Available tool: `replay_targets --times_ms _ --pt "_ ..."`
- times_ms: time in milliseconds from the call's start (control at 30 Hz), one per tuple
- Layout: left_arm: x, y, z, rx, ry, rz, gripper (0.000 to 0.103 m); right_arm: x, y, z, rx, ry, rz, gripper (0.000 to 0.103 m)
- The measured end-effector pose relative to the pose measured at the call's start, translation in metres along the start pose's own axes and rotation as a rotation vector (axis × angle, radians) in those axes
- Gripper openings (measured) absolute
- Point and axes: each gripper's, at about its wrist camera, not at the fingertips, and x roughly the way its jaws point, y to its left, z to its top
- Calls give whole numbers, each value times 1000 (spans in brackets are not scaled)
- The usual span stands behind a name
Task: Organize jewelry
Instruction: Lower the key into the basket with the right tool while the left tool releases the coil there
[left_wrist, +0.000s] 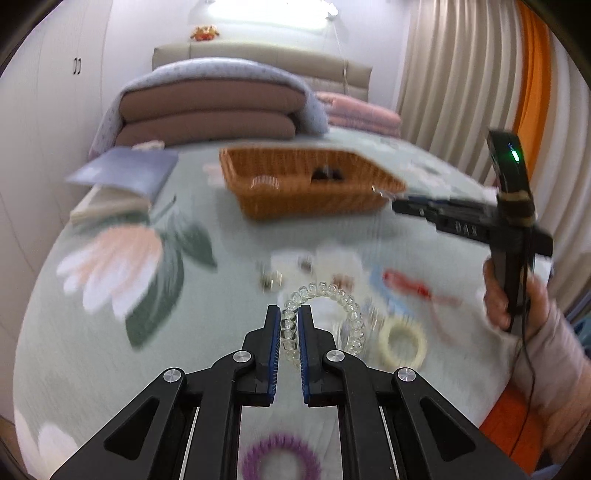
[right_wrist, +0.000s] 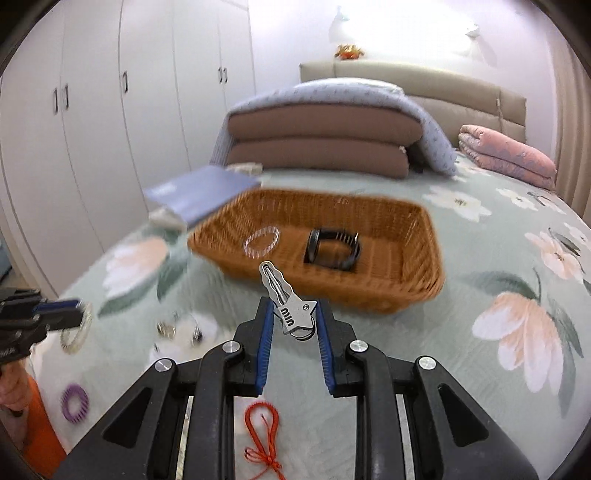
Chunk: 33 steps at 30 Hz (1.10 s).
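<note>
The clear bead bracelet (left_wrist: 325, 314) is pinched at one side between the jaws of the left gripper (left_wrist: 290, 325), and the rest of its loop hangs out to the right of them. The right gripper (right_wrist: 293, 317) has its jaws pressed on a silver hair clip (right_wrist: 286, 302), which points up and forward from them. Just ahead of the right jaws stands the wicker basket (right_wrist: 402, 280) on the bed (right_wrist: 480, 369); inside it lie a transparent ring bracelet (right_wrist: 262, 242) and a black band (right_wrist: 332, 249). Below the right jaws lies a red cord (right_wrist: 262, 428), and far to their left a purple spiral ring (right_wrist: 75, 402). Near the left jaws, to their right, lies a cream ring (left_wrist: 402, 343).
</note>
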Motion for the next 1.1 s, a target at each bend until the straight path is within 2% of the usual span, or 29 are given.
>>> replay_targets --times_ms 133,333,467,633,767,867,933,1100 --pt "0 -5 48 18 -72 8 9 -1 -10 28 9 -30 -20 26" --pt "24 -10 112 8 -136 -29 9 29 -32 64 36 -35 -92 26" --pt "55 -9 141 1 -136 -47 9 57 -48 78 64 -19 -127 26" --pt "113 2 168 -35 -90 -57 9 101 -72 86 116 44 -149 26" --pt "165 13 176 -84 -28 -64 9 131 -78 81 132 117 -165 26" --pt "197 17 170 -90 34 -49 9 145 -76 73 121 172 -214 26" --pt "208 18 163 -85 59 -42 9 149 -77 70 125 197 -249 26" --pt "216 16 150 -68 79 -19 9 152 -79 65 127 206 -254 26"
